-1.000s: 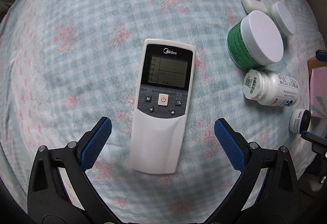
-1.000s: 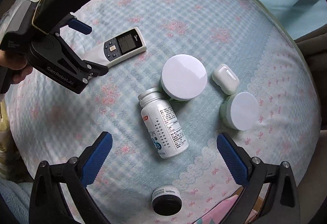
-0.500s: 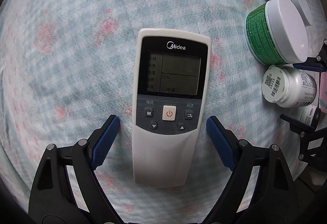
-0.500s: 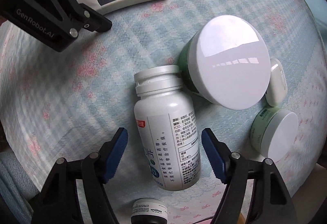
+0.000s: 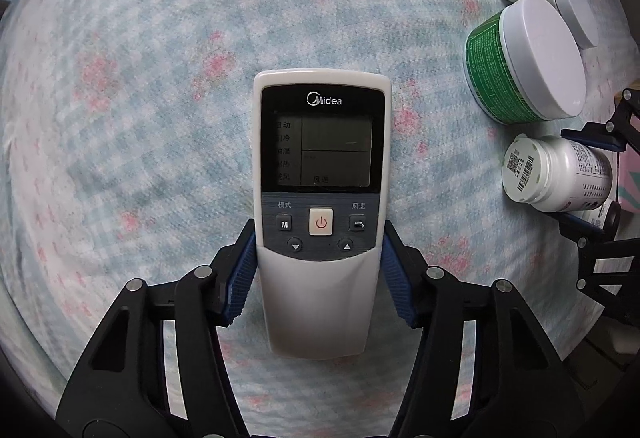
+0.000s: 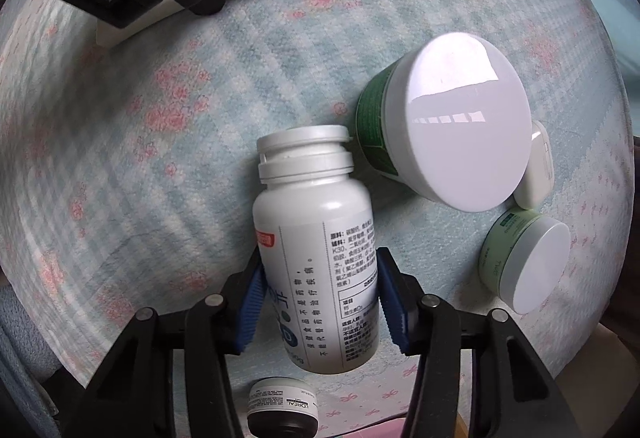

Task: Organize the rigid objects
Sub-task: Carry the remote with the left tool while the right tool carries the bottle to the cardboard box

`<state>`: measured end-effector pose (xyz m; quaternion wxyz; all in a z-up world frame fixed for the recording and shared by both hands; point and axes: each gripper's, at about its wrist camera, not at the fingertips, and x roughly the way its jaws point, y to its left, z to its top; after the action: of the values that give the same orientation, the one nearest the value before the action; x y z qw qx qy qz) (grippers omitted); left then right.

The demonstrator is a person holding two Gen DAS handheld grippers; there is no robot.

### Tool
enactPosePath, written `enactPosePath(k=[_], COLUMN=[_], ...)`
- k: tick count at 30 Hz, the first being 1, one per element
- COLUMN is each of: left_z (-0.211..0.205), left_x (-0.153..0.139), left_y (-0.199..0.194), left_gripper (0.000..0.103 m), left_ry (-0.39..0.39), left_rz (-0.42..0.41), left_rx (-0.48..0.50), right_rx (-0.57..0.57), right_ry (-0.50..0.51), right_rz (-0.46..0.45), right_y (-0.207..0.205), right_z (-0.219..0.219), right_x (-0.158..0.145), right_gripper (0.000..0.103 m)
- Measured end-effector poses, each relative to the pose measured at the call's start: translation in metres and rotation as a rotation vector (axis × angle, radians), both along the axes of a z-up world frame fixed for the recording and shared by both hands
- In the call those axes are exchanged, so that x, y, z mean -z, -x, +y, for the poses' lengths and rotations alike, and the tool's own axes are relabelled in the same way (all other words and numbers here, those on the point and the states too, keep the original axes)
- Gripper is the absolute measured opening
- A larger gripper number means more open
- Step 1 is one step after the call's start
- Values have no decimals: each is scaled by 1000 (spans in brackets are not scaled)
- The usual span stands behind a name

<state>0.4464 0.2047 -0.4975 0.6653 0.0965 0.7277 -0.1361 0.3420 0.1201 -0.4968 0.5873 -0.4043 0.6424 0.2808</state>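
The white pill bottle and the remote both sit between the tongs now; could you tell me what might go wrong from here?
1. The right tongs, closing, hold the lying pill bottle by its round sides; it could roll or slip.
2. The bottle's cap nearly touches the green jar; lifting may knock it.
3. The left tongs pinch the remote near its lower end, so the long top may droop.

Remote [image 5: 322, 214] left of bottle [image 5: 560, 174], big jar [image 5: 524, 62] behind bottle
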Motion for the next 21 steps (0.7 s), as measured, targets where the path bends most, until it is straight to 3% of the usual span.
enactPosePath(k=[6,11,21], left_z=[4,7,4], left_x=[-15,-42,-141], left_y=[12,19,31], left_gripper=[54,54,54], left_ry=[39,78,185], left_rz=[2,-17,-96], left_rx=[-24,-41,-92], right_rx=[79,215,616], right_ry=[-37,-105,-354], right_rz=[-5,8,16], right_y=[11,18,36], right_z=[-12,-27,-79], right_x=[-18,-46,-128], right_gripper=[47,46,46])
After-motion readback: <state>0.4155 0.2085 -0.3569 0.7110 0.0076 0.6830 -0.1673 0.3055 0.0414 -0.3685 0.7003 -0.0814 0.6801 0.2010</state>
